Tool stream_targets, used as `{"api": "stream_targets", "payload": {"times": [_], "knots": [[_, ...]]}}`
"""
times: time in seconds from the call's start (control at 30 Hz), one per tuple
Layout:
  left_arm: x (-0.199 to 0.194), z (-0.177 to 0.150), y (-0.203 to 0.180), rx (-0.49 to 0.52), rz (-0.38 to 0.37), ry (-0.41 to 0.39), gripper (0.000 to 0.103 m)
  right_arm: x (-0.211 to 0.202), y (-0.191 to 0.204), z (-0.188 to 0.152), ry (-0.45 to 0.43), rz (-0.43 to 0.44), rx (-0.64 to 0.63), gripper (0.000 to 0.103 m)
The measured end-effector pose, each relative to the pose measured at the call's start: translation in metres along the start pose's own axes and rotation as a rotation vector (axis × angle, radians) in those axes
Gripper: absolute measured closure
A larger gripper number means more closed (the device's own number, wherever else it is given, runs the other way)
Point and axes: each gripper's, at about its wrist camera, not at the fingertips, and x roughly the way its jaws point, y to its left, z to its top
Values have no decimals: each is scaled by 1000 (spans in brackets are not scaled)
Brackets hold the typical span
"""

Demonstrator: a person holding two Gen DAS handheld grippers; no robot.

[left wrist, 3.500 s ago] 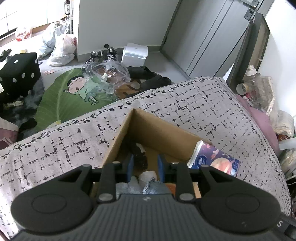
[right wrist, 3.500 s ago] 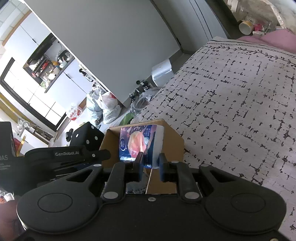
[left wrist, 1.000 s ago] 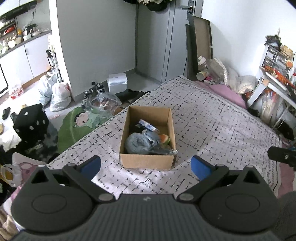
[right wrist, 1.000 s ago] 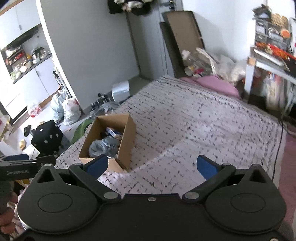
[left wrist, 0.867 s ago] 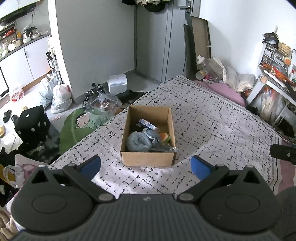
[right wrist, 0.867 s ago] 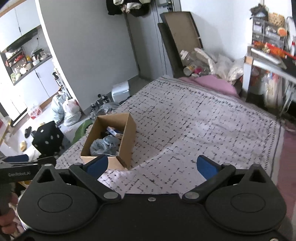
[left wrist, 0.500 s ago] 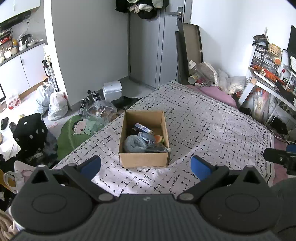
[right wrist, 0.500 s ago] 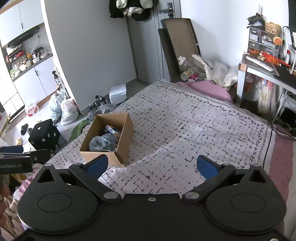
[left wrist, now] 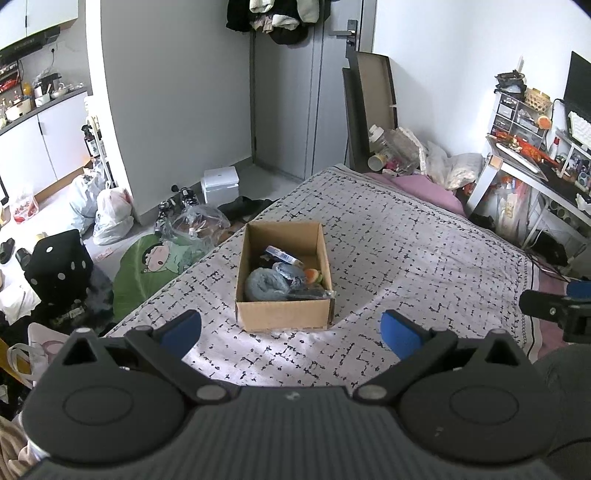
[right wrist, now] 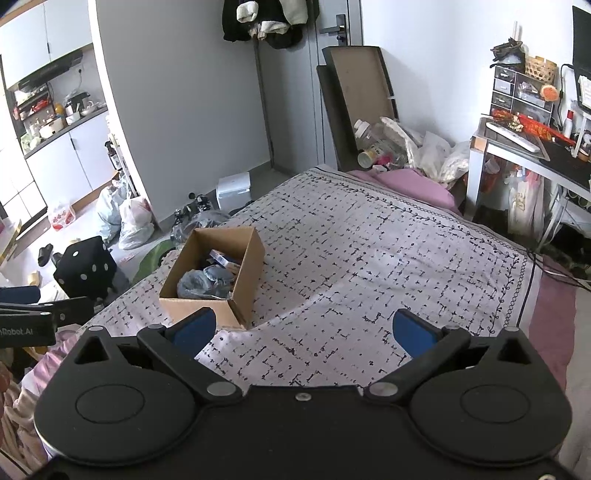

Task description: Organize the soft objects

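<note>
The left gripper (left wrist: 290, 330) hangs above the near edge of the bed (left wrist: 424, 258), its blue-padded fingers (left wrist: 181, 329) spread wide and released, with nothing between them. The right gripper (right wrist: 301, 330) is likewise held over the bed, its fingers (right wrist: 413, 332) splayed apart and empty. Each gripper shows at the edge of the other's view.

Just beyond the left gripper, a cardboard box (left wrist: 284, 314) sits on the patterned bedspread, near the bed's left side. Its top is open. Inside lie the soft objects: a grey-blue bundle (left wrist: 264, 286) at the near left, a crinkled clear wrapper (left wrist: 291, 273) beside it, a small orange and green item (left wrist: 314, 275) against the right wall, and a blue pack (left wrist: 282, 254) leaning toward the far end. From the right wrist view the same box (right wrist: 243, 291) stands to the left of that gripper, with the grey bundle (right wrist: 199, 284) and blue pack (right wrist: 221, 258) visible within.

On the floor left of the bed are a black dice-shaped cushion (left wrist: 59, 266), a green cartoon mat (left wrist: 147, 266), and filled plastic bags (left wrist: 110, 218). Farther back, a white box (left wrist: 220, 184) stands by the grey wall, and a pink pillow (left wrist: 417, 188) lies at the bed's far end. A cluttered worktop (left wrist: 535, 173) stands at the right, and clothes (left wrist: 277, 16) hang over the door.
</note>
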Motion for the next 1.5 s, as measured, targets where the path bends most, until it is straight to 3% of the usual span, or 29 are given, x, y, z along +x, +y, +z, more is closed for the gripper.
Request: {"api": "stream_targets", "payload": {"times": [1.5], "knots": [[9, -7, 2, -36, -19, 20, 0, 7, 0, -6, 13, 3, 0, 0]]}}
